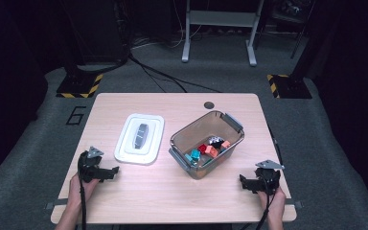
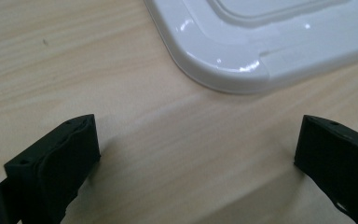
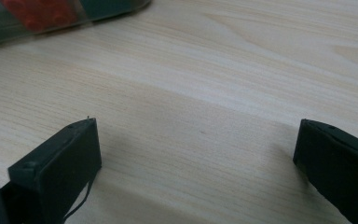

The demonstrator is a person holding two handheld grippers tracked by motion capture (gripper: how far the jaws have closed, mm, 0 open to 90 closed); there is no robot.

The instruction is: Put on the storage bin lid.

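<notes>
Both grippers, left gripper (image 1: 112,171) and right gripper (image 1: 242,181), rest with fingers wide open, holding nothing. White lid (image 2: 261,42) lies just past the left fingers; a low push might slide it away.

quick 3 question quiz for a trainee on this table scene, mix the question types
1. True or false: the white lid is snapped onto the clear bin.
2. What fills the bin? A) small coloured blocks B) water C) nothing
3. How do the jaws of the left gripper and the right gripper stand?

Key
1. False. The lid lies flat on the table, apart from the bin and to its left in the high view.
2. A
3. Both are wide open with nothing between the jaws, low over bare wood.
</notes>
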